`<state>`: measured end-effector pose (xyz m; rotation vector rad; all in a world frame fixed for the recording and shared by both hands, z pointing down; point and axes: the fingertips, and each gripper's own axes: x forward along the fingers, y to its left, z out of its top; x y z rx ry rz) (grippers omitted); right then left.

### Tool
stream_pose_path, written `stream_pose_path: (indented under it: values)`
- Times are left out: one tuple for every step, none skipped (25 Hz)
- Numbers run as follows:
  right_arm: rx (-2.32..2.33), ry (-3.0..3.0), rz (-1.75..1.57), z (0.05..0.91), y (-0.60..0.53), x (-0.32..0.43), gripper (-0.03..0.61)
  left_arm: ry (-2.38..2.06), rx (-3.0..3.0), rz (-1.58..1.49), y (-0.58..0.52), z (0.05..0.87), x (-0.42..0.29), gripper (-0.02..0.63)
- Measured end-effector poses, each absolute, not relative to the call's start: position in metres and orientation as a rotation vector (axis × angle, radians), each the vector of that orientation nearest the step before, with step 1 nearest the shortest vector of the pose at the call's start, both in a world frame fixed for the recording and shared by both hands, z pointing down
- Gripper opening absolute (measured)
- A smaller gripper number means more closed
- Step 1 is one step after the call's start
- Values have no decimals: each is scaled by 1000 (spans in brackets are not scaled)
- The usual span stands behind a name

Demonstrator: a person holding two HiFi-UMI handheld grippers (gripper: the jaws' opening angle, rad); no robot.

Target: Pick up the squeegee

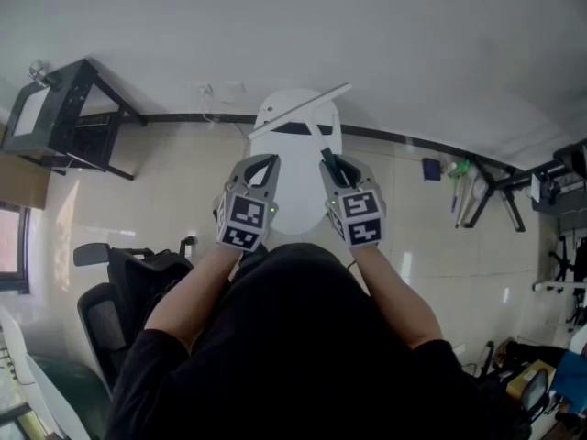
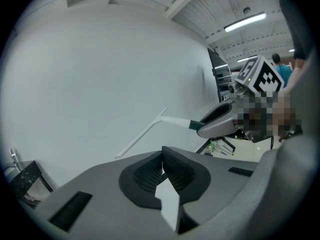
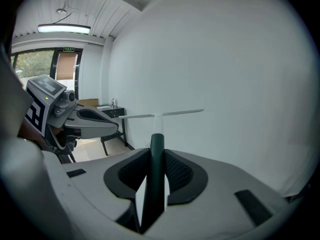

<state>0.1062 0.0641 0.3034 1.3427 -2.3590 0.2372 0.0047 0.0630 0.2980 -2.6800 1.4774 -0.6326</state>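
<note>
The squeegee [image 1: 304, 109] has a long white blade and a dark green handle. My right gripper [image 1: 334, 166] is shut on that handle and holds it up in front of the white wall, blade uppermost. In the right gripper view the handle [image 3: 157, 151] runs between the pads of the right gripper [image 3: 156, 160], with the blade level above. My left gripper [image 1: 266, 164] is beside it, shut with nothing in it. From the left gripper view, the left gripper [image 2: 162, 156] has its pads together, and the squeegee [image 2: 144, 135] and right gripper [image 2: 218, 122] show beyond.
A white round table [image 1: 292, 191] stands below the grippers on the tiled floor. A black metal rack [image 1: 75, 117] is at the left, a black office chair [image 1: 117, 296] at the lower left. A folding stand [image 1: 497, 193] and clutter are at the right.
</note>
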Motion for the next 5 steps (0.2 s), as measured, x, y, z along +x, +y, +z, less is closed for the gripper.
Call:
stream_pose_path:
  values:
    - [1344, -2359, 235, 303, 64, 107, 98, 1478, -2680, -633, 63, 298, 5, 8]
    - [1344, -2360, 235, 303, 64, 108, 98, 1477, -2680, -633, 63, 298, 6, 8]
    - [1345, -2361, 235, 303, 63, 108, 98, 1477, -2680, -633, 63, 298, 6, 8]
    - [1345, -2362, 236, 302, 63, 108, 98, 1476, -2681, -633, 62, 298, 7, 8]
    - [1346, -2363, 237, 302, 62, 108, 98, 1475, -2682, -633, 62, 298, 7, 8]
